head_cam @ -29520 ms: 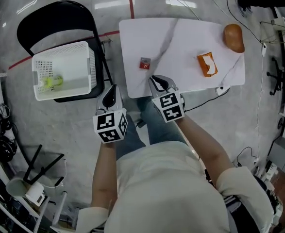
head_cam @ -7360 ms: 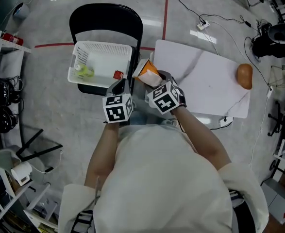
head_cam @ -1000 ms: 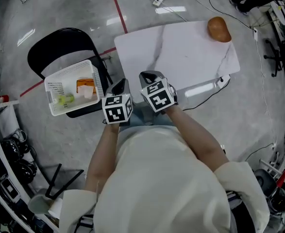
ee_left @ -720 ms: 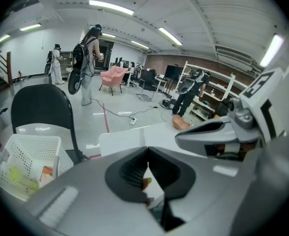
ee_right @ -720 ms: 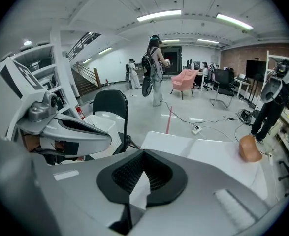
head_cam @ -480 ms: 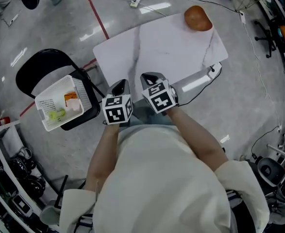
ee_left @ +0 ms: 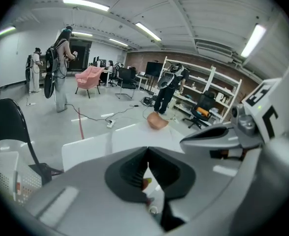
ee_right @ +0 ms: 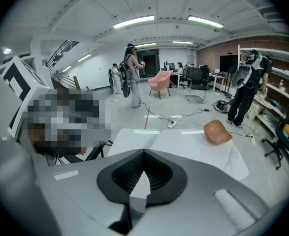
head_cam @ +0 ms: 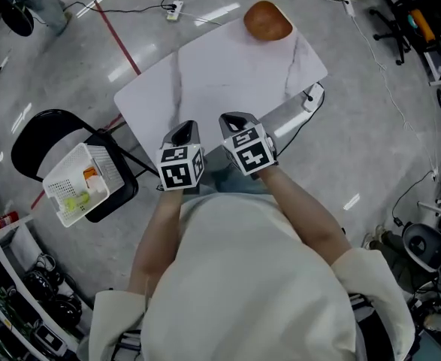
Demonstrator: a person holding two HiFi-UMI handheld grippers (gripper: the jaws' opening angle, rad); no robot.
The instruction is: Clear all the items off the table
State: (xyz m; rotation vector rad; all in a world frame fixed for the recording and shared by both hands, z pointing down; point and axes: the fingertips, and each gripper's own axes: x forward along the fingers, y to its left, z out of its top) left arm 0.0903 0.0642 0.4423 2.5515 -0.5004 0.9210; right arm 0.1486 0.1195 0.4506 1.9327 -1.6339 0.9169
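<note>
On white table [head_cam: 220, 74]: brown lump [head_cam: 267, 21], far corner | grey floor [head_cam: 370, 126] | left tool [head_cam: 184, 131], right tool [head_cam: 236, 119] pressed together

Your left gripper [ee_left: 147, 151] has its dark ribbed jaws closed tip to tip, nothing between them. Straight ahead of it lies a white rectangular table top [ee_left: 95, 144], with a rounded orange-brown lump [ee_left: 158, 122] at its far end. Off to the gripper's left are a black metal folding chair [ee_left: 11, 113] and a white perforated plastic basket [ee_left: 4, 173]; the right gripper [ee_left: 193, 140] sits just beside it on the right
</note>
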